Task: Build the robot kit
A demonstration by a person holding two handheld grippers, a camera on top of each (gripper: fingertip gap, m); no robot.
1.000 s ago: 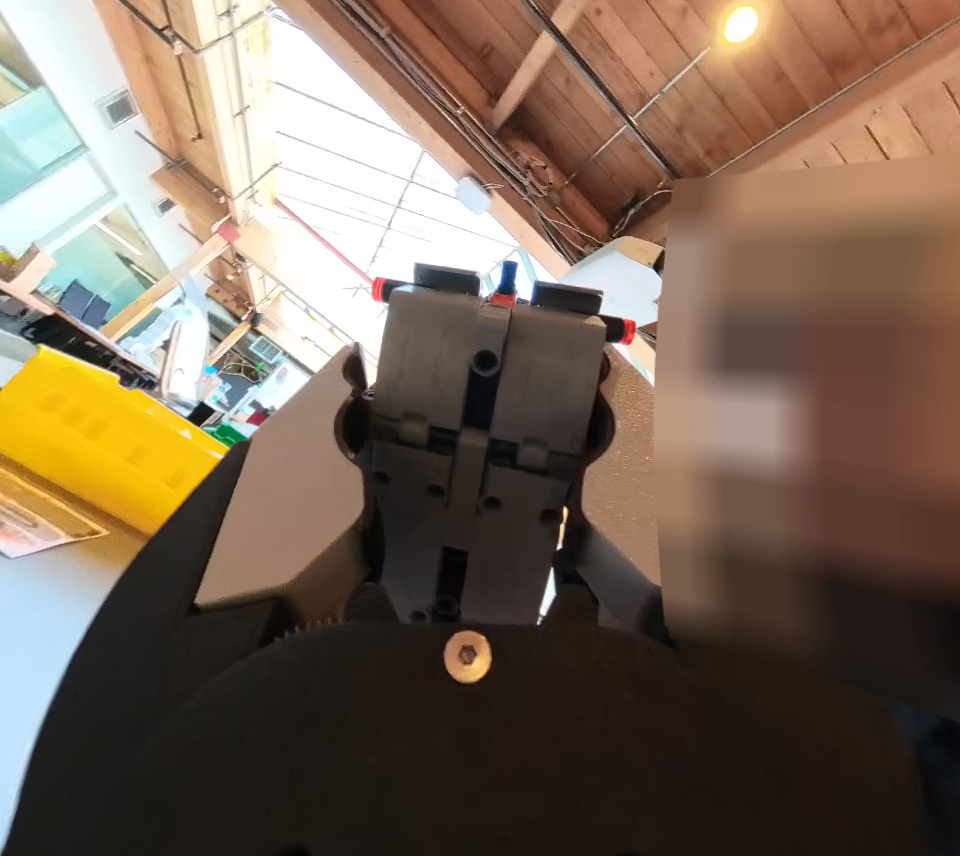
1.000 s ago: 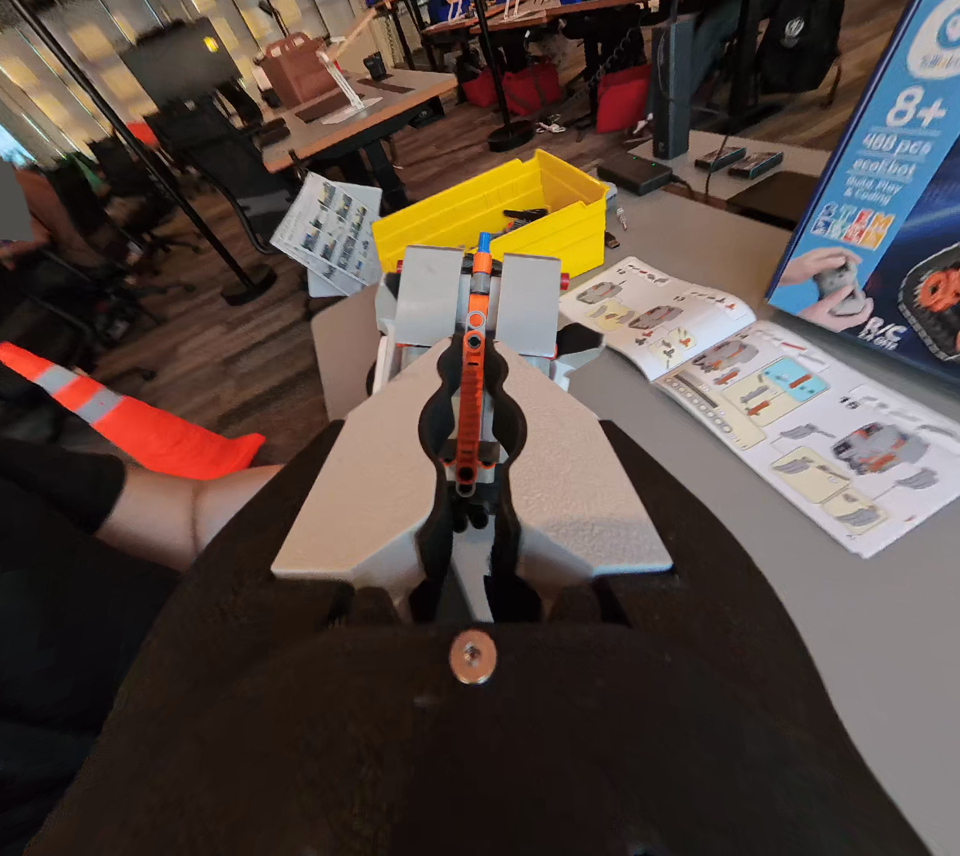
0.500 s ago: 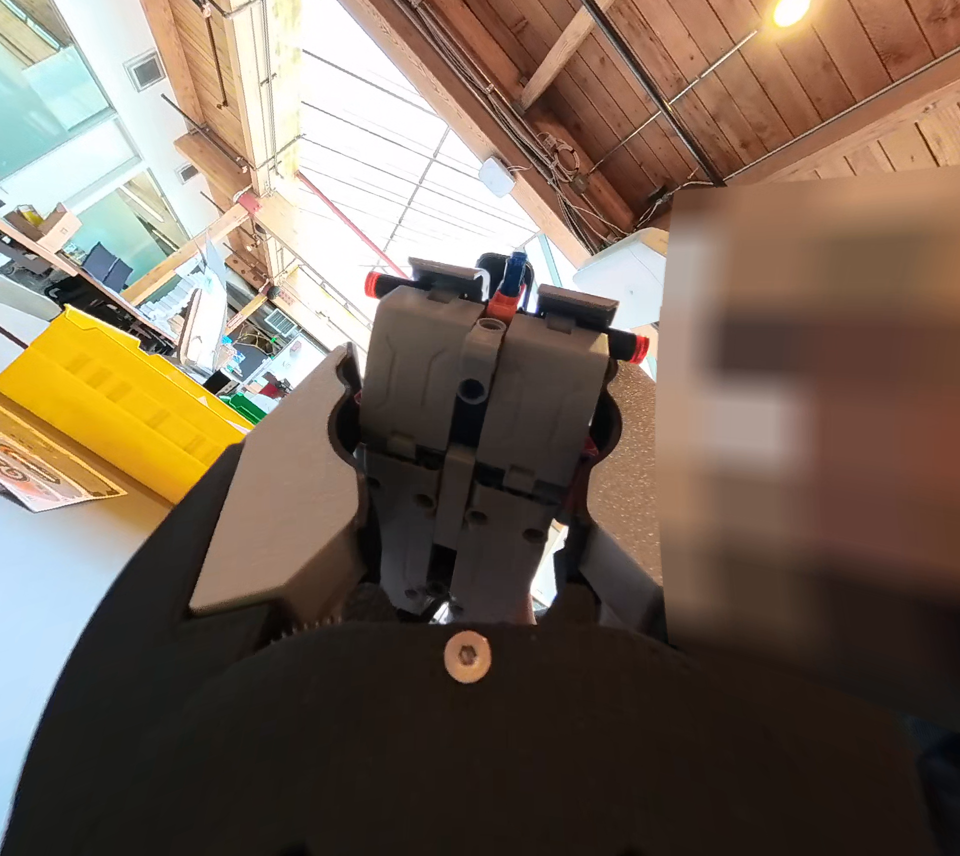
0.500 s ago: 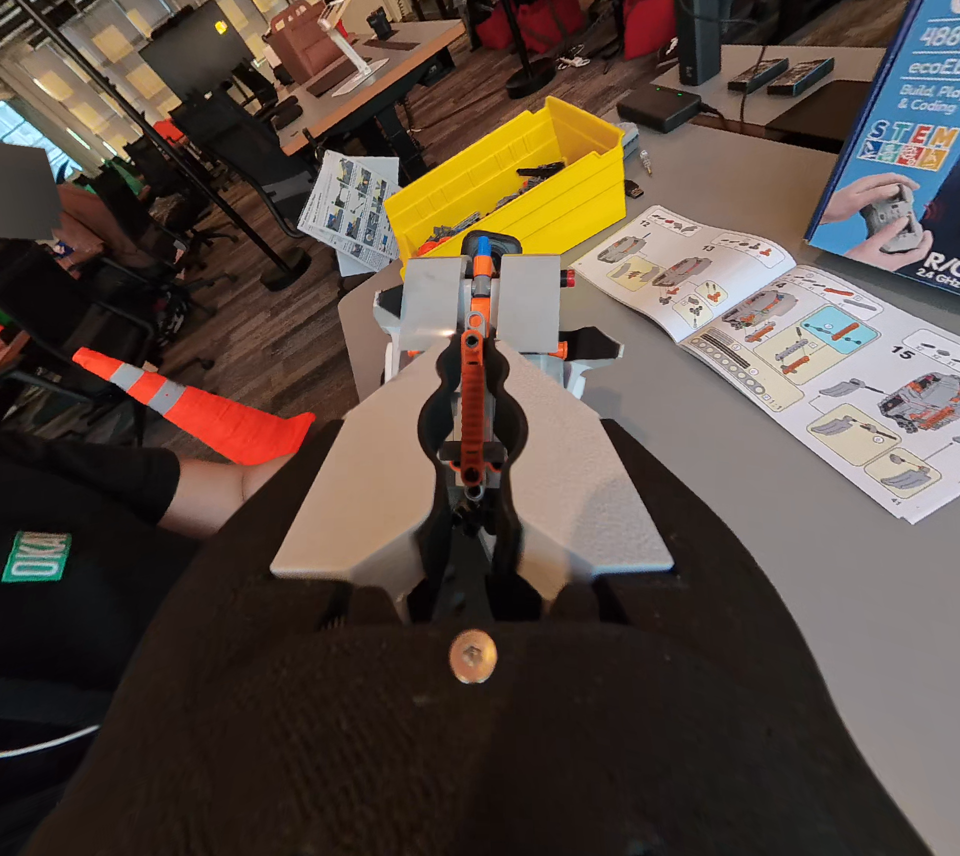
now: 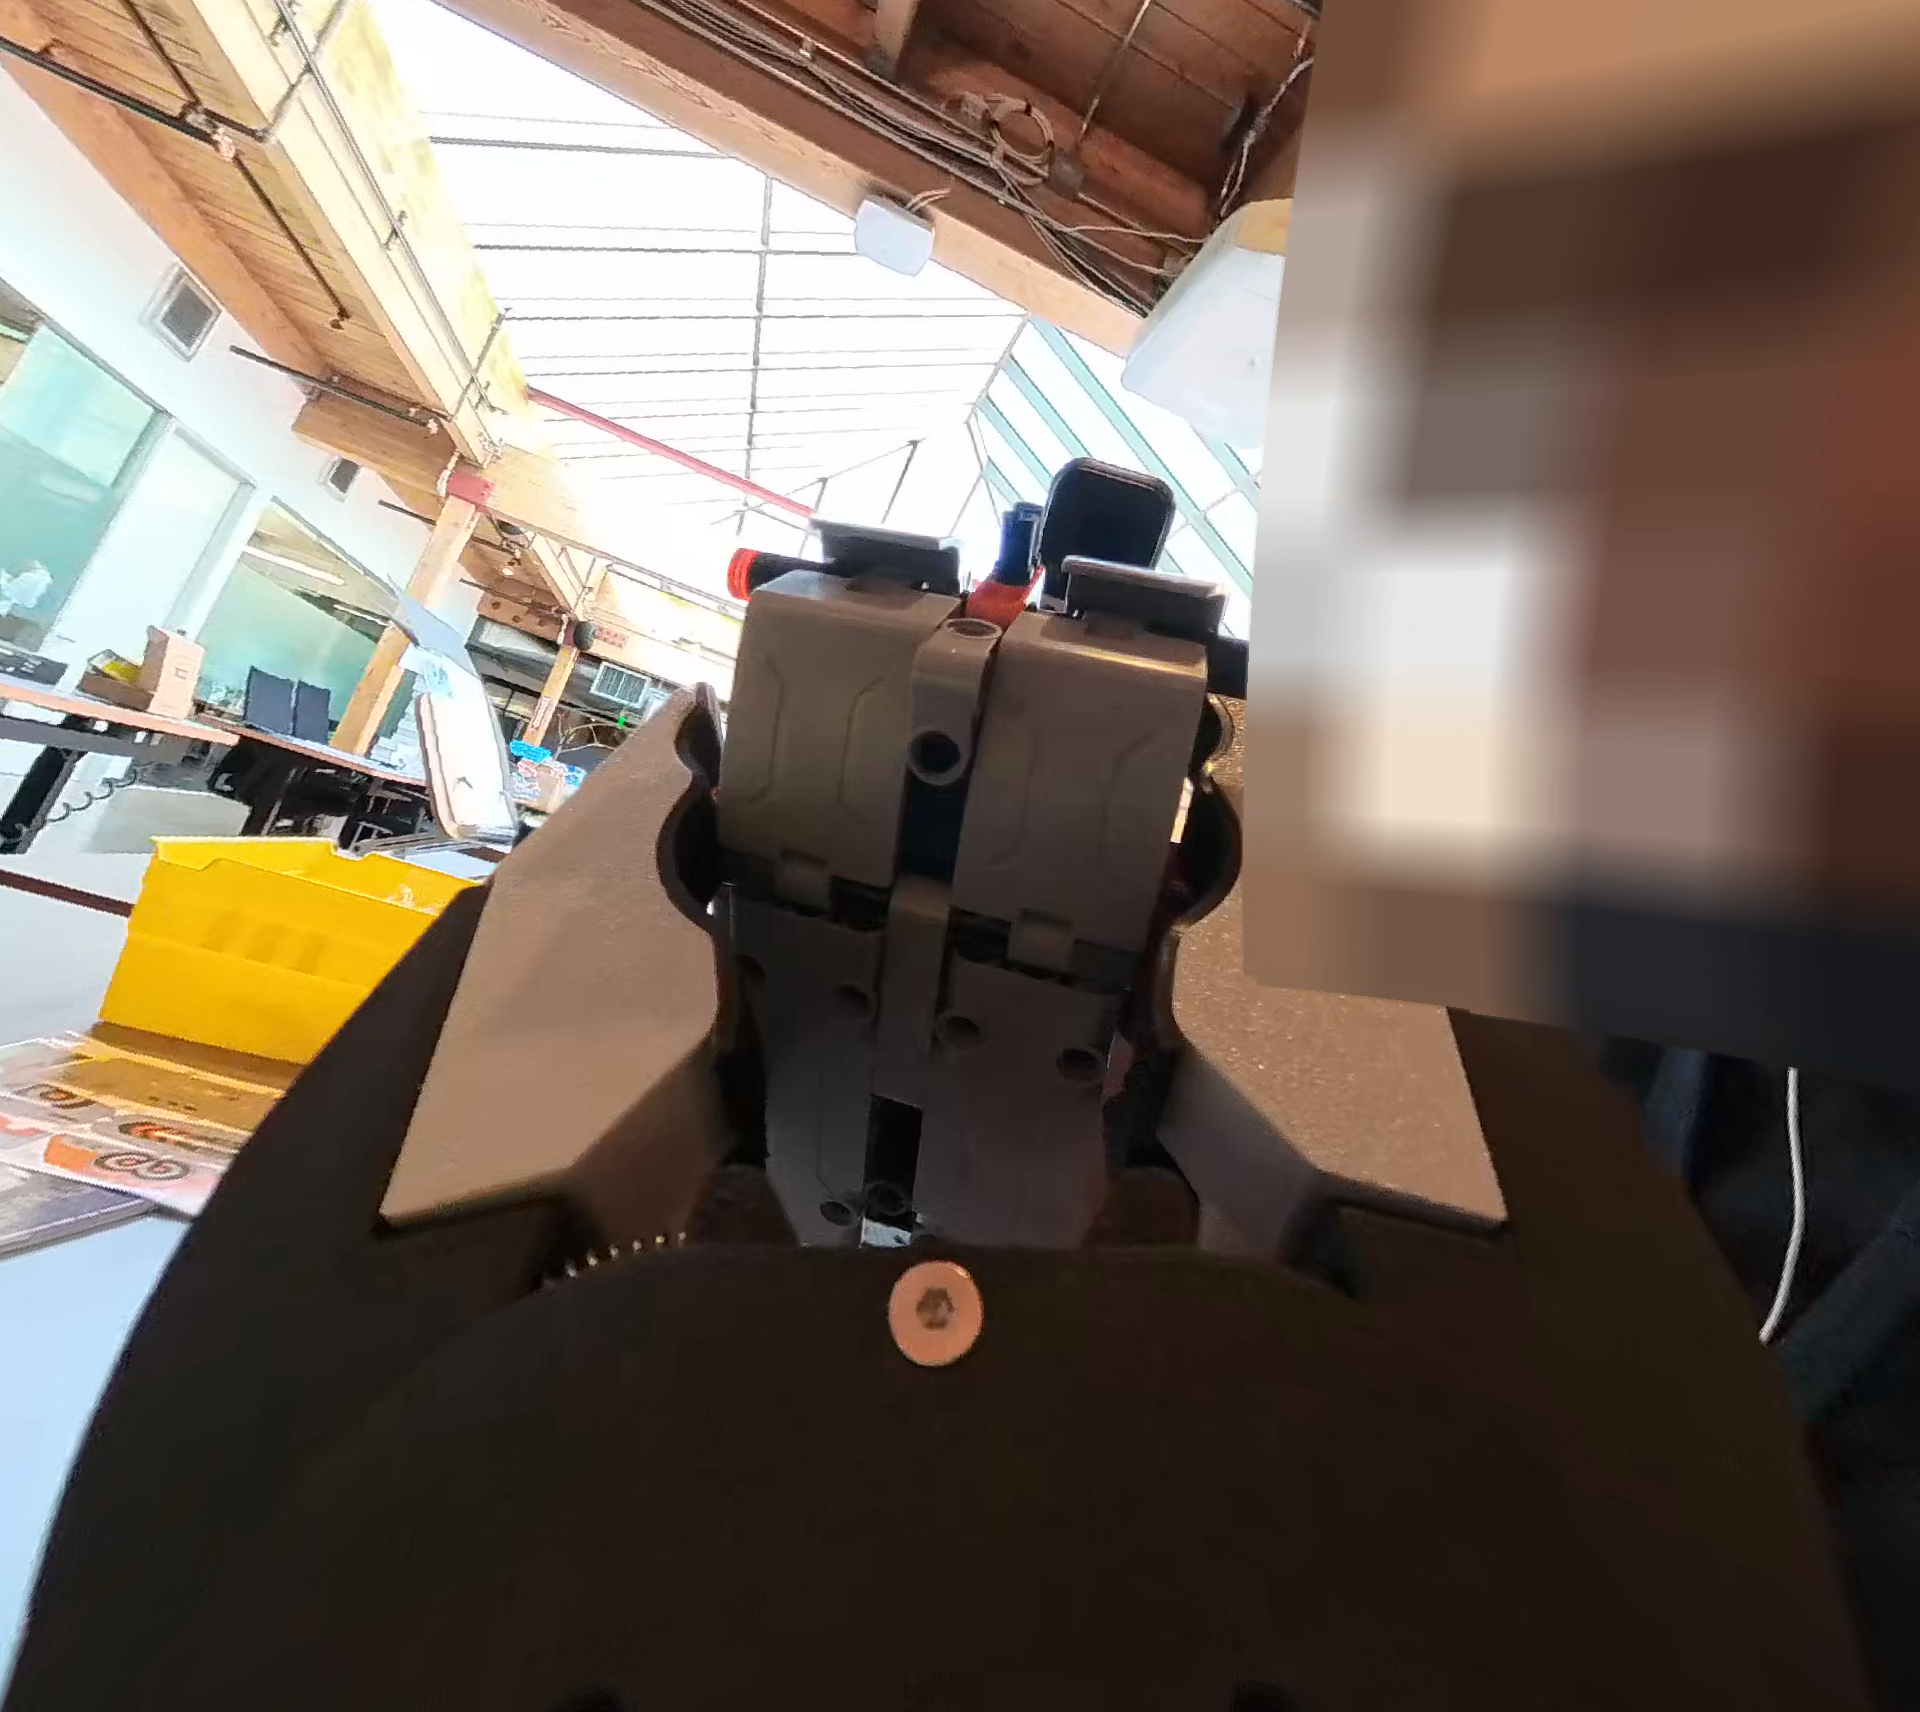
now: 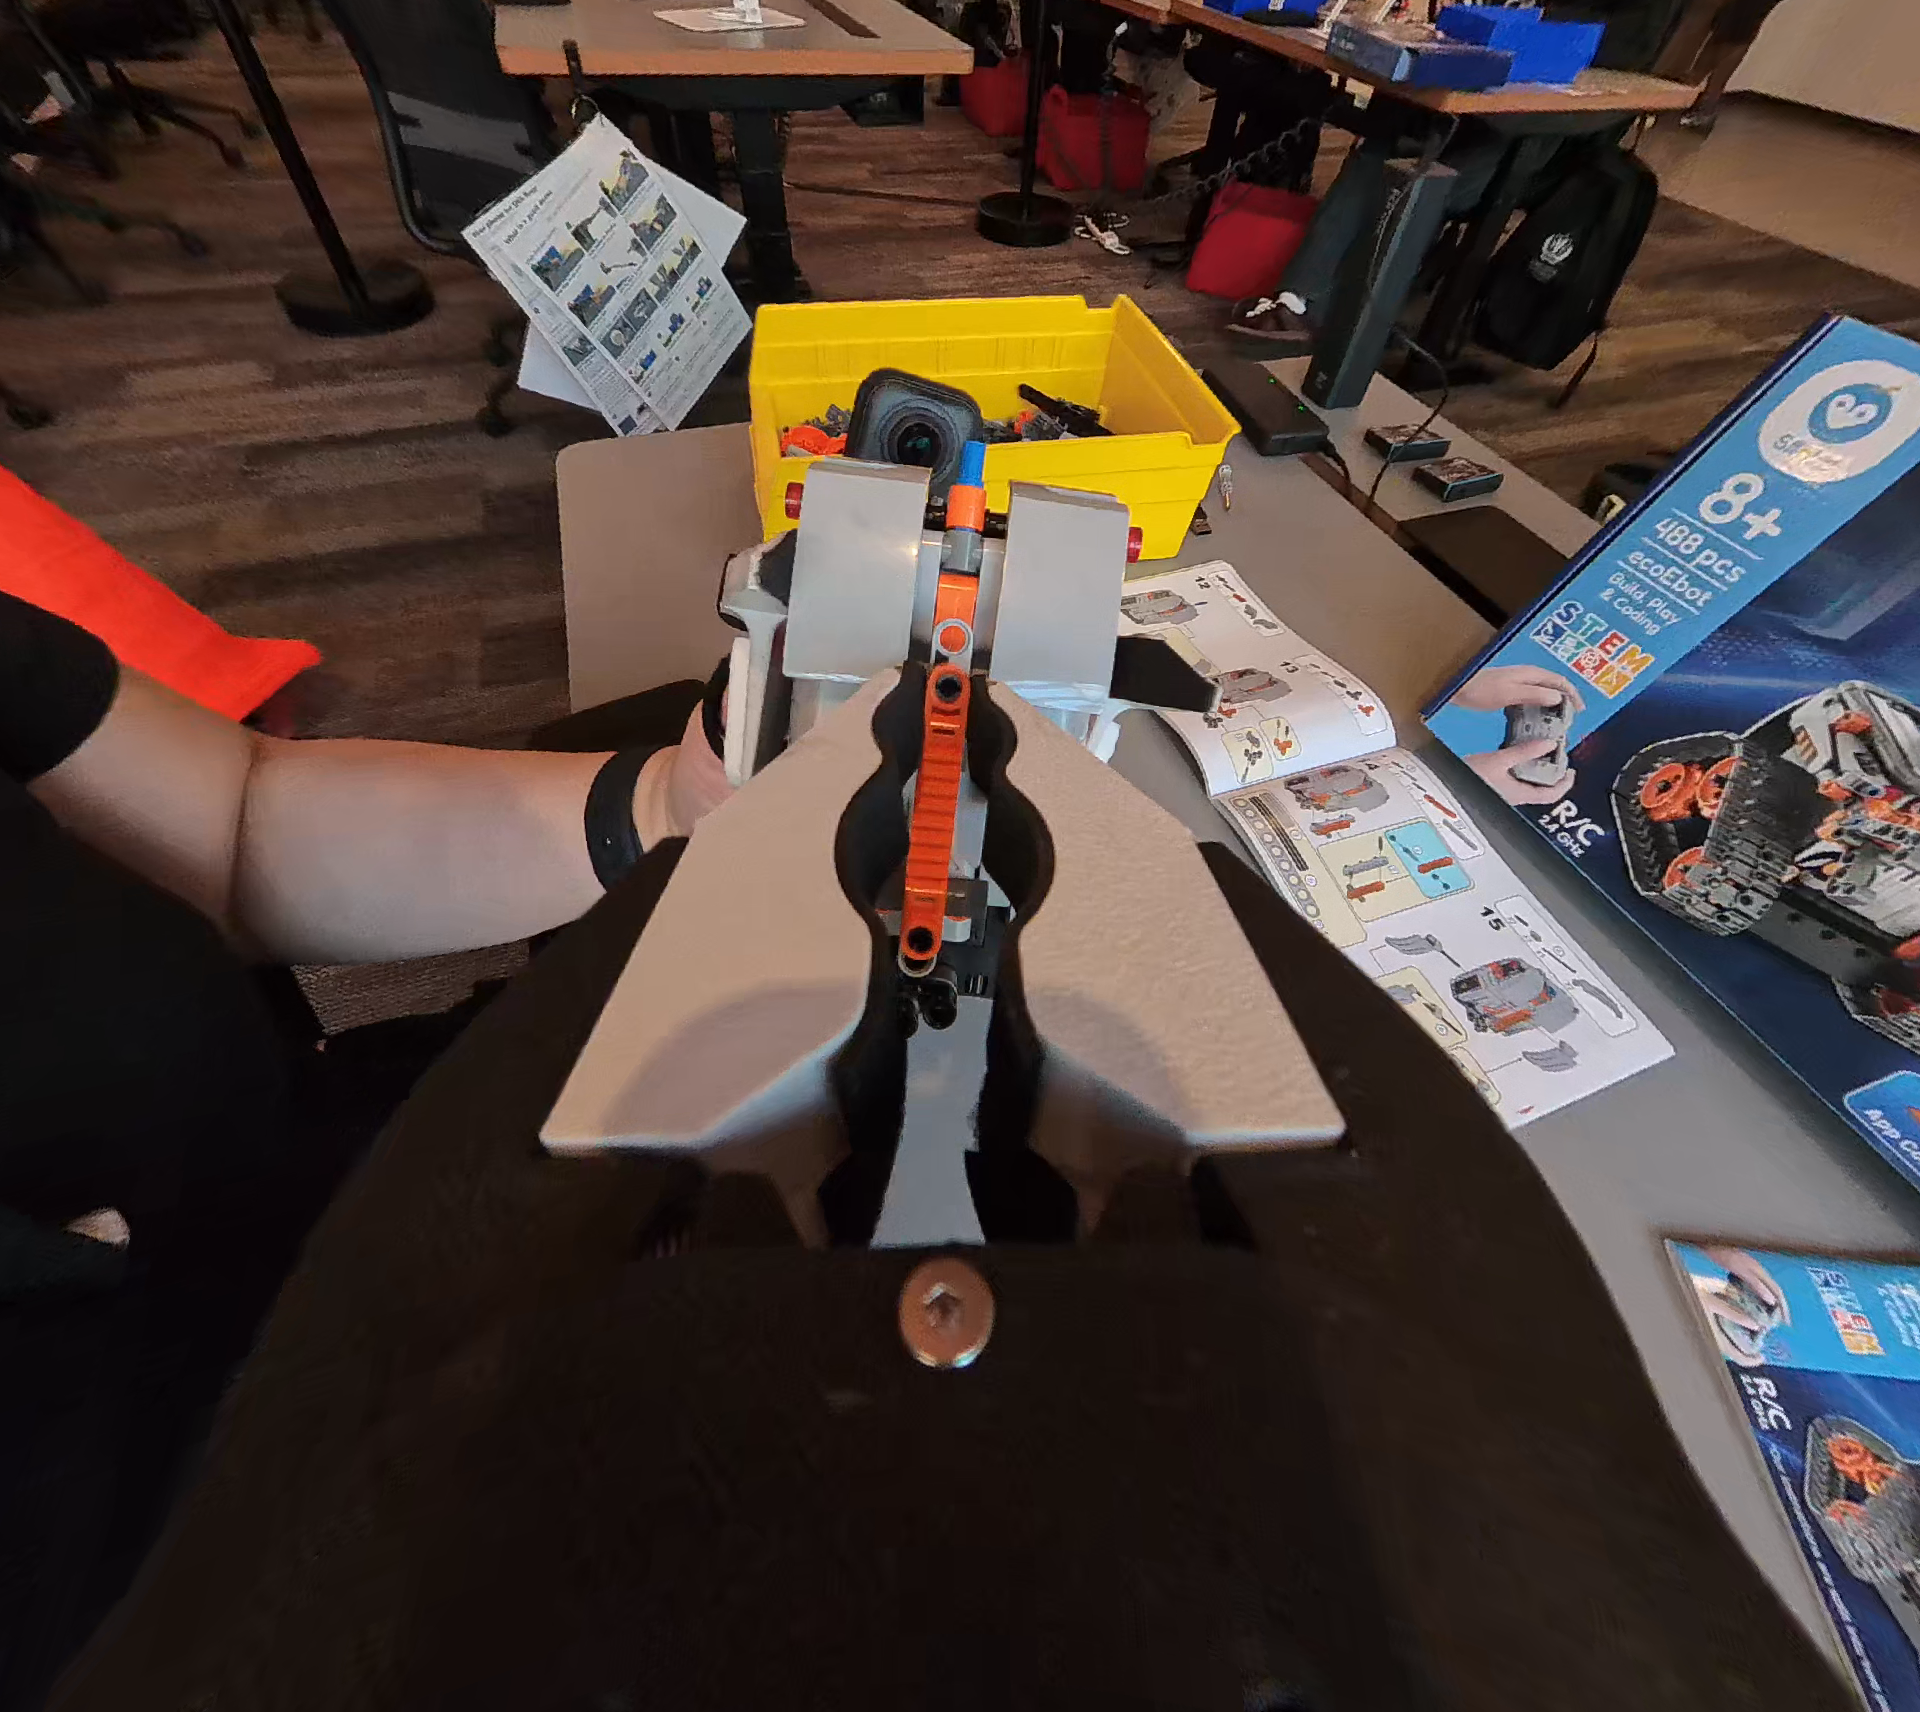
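My left gripper (image 5: 956, 841) is shut on a grey brick model (image 5: 966, 789) and holds it up toward the ceiling; the model has two grey panels, red pins and a blue-tipped axle on top. In the right wrist view the same model (image 6: 862, 582) sits just ahead, gripped from the far side by the left gripper's white fingers (image 6: 753, 686), with its camera (image 6: 914, 431) behind. My right gripper (image 6: 943, 701) is shut on an orange beam (image 6: 938, 810) that runs up into the model's middle. The right gripper's black camera (image 5: 1107, 509) peeks over the model in the left wrist view.
A yellow bin (image 6: 987, 332) with several loose parts stands at the table's far edge, also in the left wrist view (image 5: 260, 945). An open instruction booklet (image 6: 1371, 841), a blue box (image 6: 1714, 706) and a second booklet (image 6: 1829, 1413) lie right. A person's forearm (image 6: 416, 831) reaches in from the left. My two grippers' fingertips are within a few centimetres of each other.
Both grippers kept their hold while turning together. The left view tipped down, showing more of the bin and table. In the right view the left gripper's camera and the forearm came into sight.
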